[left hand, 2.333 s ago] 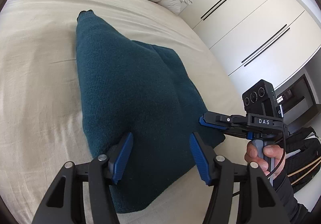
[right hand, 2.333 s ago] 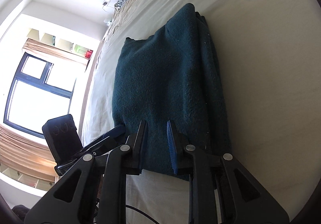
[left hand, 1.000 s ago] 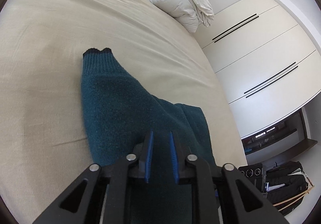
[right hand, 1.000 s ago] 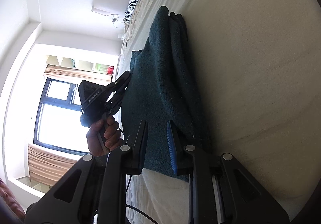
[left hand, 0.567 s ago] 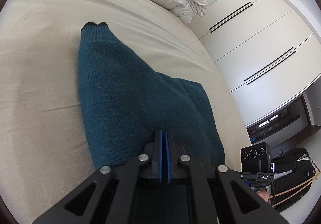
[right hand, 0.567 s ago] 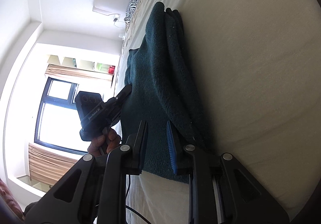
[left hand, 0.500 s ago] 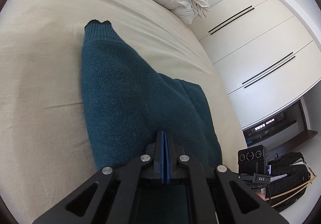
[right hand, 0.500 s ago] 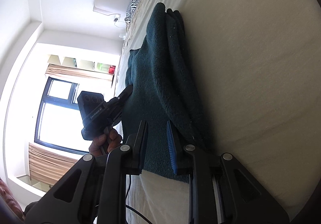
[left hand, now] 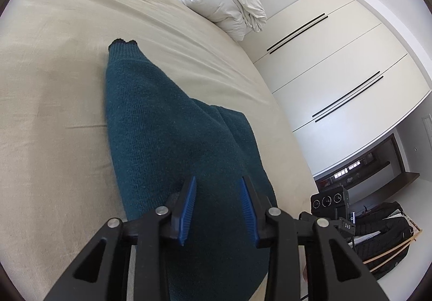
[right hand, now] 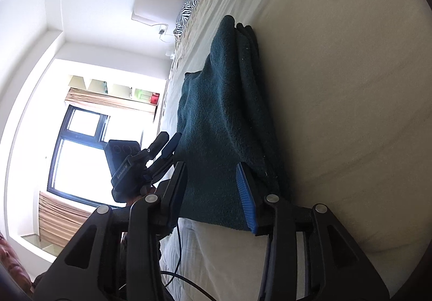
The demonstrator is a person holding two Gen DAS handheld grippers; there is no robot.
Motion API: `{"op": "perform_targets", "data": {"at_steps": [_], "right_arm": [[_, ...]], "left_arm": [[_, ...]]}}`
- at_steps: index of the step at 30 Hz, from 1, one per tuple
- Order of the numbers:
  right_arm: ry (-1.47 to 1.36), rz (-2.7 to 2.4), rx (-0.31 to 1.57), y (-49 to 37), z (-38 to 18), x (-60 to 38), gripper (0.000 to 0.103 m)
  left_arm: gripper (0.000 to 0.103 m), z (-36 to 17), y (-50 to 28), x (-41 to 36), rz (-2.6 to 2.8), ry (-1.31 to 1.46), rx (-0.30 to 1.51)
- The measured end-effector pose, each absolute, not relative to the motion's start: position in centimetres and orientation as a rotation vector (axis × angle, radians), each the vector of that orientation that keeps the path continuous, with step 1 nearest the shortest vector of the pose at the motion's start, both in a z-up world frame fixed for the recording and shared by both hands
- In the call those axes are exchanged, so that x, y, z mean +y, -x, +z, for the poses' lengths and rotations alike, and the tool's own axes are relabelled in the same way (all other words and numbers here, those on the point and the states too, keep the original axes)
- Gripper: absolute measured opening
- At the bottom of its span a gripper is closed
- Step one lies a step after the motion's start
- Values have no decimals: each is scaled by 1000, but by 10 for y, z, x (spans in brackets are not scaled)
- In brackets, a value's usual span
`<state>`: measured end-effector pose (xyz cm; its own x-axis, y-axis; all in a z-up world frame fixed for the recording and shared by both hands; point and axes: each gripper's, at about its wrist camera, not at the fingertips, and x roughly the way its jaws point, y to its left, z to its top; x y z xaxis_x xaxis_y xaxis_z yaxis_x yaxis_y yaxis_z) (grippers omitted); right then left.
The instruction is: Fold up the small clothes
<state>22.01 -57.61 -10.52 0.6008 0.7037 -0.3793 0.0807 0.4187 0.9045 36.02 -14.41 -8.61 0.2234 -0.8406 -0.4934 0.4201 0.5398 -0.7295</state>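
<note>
The teal sweater (left hand: 167, 144) is coarse, fuzzy knit cloth with a ribbed cuff, the bed (left hand: 54, 79) carries a smooth matt beige sheet, the wardrobe doors (left hand: 337, 79) are smooth satin white, and the left hand-held gripper (left hand: 217, 202) is matt black plastic with ridged blue pads.

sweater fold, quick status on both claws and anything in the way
Left claw and right claw both opening, pads off the knit. Teal sweater lies folded on the bed. Nothing in the way.
</note>
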Motion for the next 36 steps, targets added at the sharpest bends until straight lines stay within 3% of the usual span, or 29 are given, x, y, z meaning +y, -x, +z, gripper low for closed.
{"op": "perform_targets", "data": {"at_steps": [2,4,5,16,22,25,28,30,33,36], "right_arm": [[-1079,437,821,-216,-93,-586,59],[-1067,403,824,-221,-87,-595,61],[-1064,385,838,-225,-88,-599,61],[-1000,318,1072,-305,-110,-591,61],[-927,320,1177,-335,-112,-575,61],[-905,323,1206,-341,-111,-572,61],[-825,309,1233,-344,-110,-562,55],[-769,283,1250,-348,-106,-558,40],[-711,248,1243,-345,-100,-552,29],[-617,206,1230,-341,-89,-539,24]], "left_arm": [[67,-75,-356,-131,-899,524,952],[82,-71,-356,-116,-849,565,917],[82,-74,-358,-111,-831,578,925],[81,-120,-377,-128,-818,601,1205],[81,-125,-387,-137,-800,578,1261],[71,-126,-389,-139,-776,540,1284],[63,-128,-388,-138,-753,526,1299],[60,-125,-388,-140,-737,507,1300],[55,-120,-385,-142,-715,464,1291],[52,-113,-382,-143,-693,449,1286]]}}
